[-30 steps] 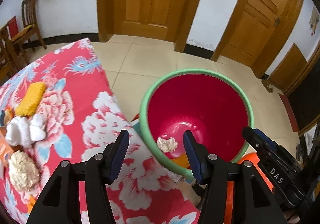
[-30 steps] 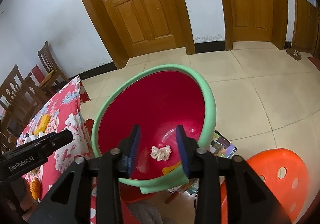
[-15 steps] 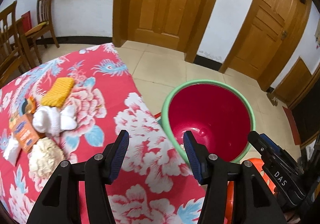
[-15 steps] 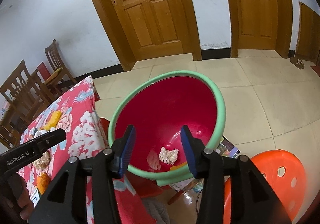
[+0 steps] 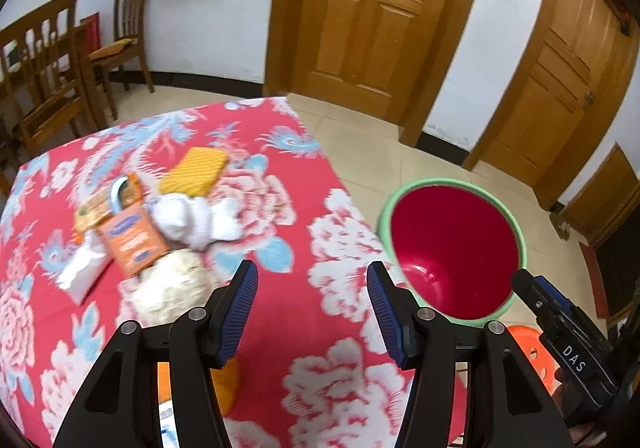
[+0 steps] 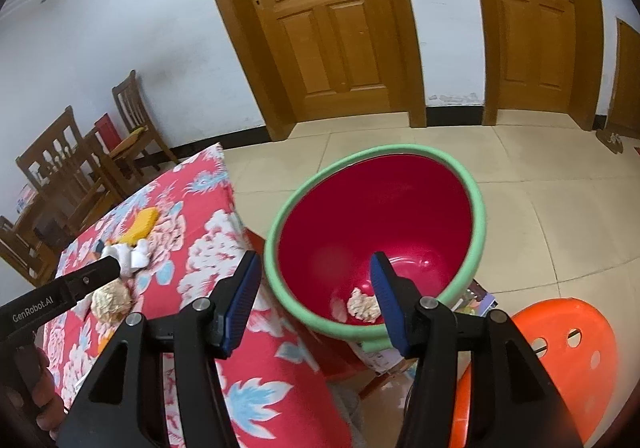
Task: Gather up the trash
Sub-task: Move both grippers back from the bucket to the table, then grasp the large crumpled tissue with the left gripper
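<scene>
both my grippers were empty. the left gripper [image 5: 312, 312] stood part open with nothing between its pads, hanging over the flowered tablecloth [image 5: 280, 208]. the right gripper [image 6: 316, 300] had just been opening its jaws, and nothing was between them; ahead of it and below lay the red bucket [image 6: 478, 216], with a crumpled paper wad [image 6: 362, 306] already at the bottom. i judged one drop was done and i was between pickups. the rest of the trash lay ahead and left of my left gripper: a beige paper ball [image 5: 168, 288] nearest, then an orange packet [image 5: 134, 244], a white cloth wad [image 5: 192, 218] and a yellow sponge [image 5: 196, 170]. next i needed to swing left, lower the jaws around the beige ball and close.
</scene>
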The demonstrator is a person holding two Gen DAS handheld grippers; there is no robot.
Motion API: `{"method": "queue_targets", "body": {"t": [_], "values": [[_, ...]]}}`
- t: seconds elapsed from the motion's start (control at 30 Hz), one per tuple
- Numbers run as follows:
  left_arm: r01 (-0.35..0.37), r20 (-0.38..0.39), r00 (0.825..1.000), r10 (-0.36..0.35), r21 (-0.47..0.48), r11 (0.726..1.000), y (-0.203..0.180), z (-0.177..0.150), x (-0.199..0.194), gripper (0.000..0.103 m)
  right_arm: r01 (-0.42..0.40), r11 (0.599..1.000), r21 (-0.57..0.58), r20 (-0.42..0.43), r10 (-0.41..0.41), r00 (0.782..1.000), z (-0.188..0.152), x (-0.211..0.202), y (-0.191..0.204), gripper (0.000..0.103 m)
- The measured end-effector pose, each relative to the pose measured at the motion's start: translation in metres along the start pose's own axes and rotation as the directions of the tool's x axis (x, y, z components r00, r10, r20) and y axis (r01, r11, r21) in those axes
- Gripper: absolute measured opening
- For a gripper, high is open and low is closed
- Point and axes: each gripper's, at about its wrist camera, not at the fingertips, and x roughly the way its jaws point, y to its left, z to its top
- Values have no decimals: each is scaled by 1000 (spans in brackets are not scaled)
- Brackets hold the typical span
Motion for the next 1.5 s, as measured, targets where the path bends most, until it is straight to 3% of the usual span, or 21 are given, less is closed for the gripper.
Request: {"method": "queue_targets", "body": {"t": [0.3, 0.67, 1.17, 1.5], "values": [[-66, 25, 997, 68, -88, 994, 53, -13, -22, 59, -46, 998, -46, -11, 46, 999, -10, -6, 32, 61], [-121, -13, 993, 121, -172, 978, 102, -32, -18, 59, -76, 993, -91, -48, 71, 996, -21, 1, 64, 62], [-82, -61, 996, 72, -166, 983, 100, -30, 23, 59, -66, 993, -97, -92, 57, 994, -29, 16, 74, 64], [-89, -62, 995, 80, -155, 984, 96, -28, 39, 59, -63, 994, -88, -116, 53, 992, -30, 28, 70, 64]]}}
